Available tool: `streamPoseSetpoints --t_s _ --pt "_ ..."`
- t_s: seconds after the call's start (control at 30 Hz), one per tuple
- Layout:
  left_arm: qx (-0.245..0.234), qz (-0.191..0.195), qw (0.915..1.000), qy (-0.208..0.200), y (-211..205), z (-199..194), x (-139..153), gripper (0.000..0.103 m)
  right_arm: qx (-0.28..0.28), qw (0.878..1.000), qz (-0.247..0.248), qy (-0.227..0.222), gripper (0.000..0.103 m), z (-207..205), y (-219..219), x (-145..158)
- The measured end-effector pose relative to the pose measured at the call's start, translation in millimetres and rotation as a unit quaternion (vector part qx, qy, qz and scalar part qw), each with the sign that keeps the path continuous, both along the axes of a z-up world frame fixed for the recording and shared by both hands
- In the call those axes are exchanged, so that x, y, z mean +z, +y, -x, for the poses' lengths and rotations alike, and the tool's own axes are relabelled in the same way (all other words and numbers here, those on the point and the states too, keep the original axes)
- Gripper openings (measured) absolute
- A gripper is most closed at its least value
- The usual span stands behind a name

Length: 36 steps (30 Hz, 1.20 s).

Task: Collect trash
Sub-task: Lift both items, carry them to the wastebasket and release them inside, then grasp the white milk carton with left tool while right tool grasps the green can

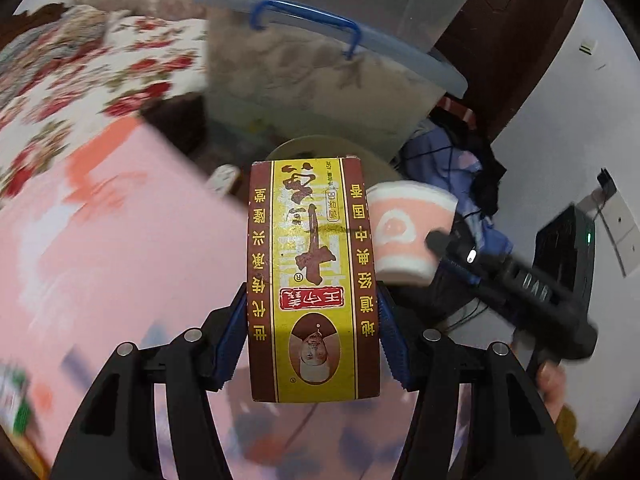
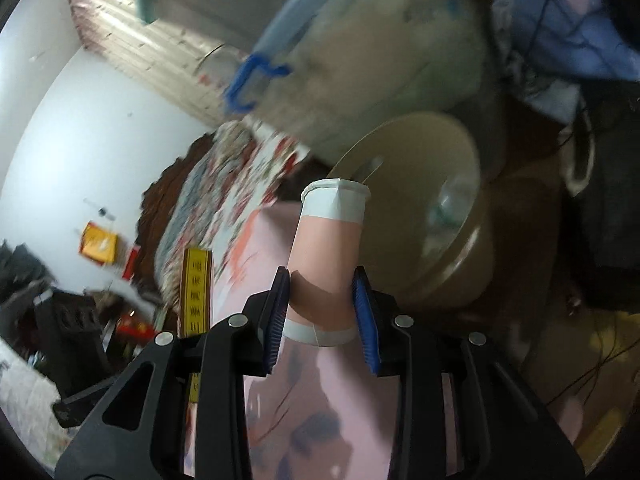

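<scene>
A pink-sheeted bed (image 1: 100, 240) carries a floral quilt (image 1: 80, 80) toward its far edge, rumpled and blurred.

Left gripper (image 1: 312, 320): blue pads clamped on both sides of a brown-and-yellow carton (image 1: 310, 276) with Chinese print, held upright; right gripper (image 1: 436, 246) just beside it, gripping a pink-and-white paper cup (image 1: 404, 232); tan bin (image 1: 320, 148) behind the carton; lidded plastic tub (image 1: 320, 80) beyond; floral bedding (image 1: 80, 92) at left.

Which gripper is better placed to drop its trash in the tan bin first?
Probably right. The right gripper holds the paper cup with its rim close beside the bin. The left gripper's box hides most of the bin.
</scene>
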<state>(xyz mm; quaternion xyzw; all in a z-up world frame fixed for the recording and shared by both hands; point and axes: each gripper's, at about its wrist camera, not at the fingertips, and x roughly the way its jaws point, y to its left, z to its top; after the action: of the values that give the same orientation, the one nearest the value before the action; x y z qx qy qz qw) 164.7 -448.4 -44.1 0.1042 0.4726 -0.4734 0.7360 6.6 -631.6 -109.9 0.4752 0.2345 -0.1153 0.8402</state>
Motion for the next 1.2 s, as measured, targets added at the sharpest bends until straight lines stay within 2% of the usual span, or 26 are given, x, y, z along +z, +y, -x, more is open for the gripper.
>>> streamPoseSetpoints --t_s 0.03,0.07,0.1,0.13,0.3,0.4,0.5,0.67,0.8,0.97,1.07,1.17,1.2 --pt "-0.004 0.001 1.0 0.005 -15 -5 -2 0.06 -0.005 1.0 0.002 0.008 0.039 -6 -8 -2" --pt "-0.006 -0.002 0.9999 0.01 -27 -10 -4 0.078 -0.008 1.0 0.004 0.017 0.043 -10 -12 -6" --pt "0.006 -0.015 0.9999 0.004 -44 -17 -8 0.086 -0.01 1.0 0.003 0.023 0.06 -13 -14 -9" --pt "0.02 -0.021 0.9996 -0.006 -49 -20 -8 0.087 -0.022 0.999 0.0 0.026 0.067 -13 -18 -11" --pt "0.051 0.0 0.9986 -0.009 -33 -20 0 0.087 -0.04 0.999 0.021 0.011 0.067 2 -8 -7" --pt "0.058 0.01 0.9979 -0.026 3 -3 7 0.087 -0.04 0.999 0.014 -0.001 0.067 9 5 -4" --pt "0.058 0.012 0.9976 -0.036 50 24 6 0.087 -0.011 1.0 0.002 -0.012 0.067 4 27 -2" --pt "0.069 0.011 0.9966 -0.045 139 65 -1 0.087 0.083 0.996 -0.002 -0.009 0.065 -32 90 2" --pt "0.109 0.008 0.9931 -0.043 221 84 -6 0.087 0.159 0.987 -0.001 -0.005 0.063 -64 146 5" --pt "0.206 0.011 0.9779 -0.033 323 86 -11 0.086 0.275 0.961 -0.013 0.0 0.063 -115 237 12" --pt "0.283 0.025 0.9584 -0.031 386 81 -8 0.086 0.331 0.943 -0.011 -0.001 0.064 -150 288 19" --pt "0.343 0.028 0.938 -0.043 427 71 -4 0.086 0.368 0.93 -0.002 0.001 0.064 -181 330 26" --pt "0.354 0.029 0.9335 -0.049 434 67 -4 0.087 0.378 0.926 -0.001 0.004 0.064 -191 343 26"
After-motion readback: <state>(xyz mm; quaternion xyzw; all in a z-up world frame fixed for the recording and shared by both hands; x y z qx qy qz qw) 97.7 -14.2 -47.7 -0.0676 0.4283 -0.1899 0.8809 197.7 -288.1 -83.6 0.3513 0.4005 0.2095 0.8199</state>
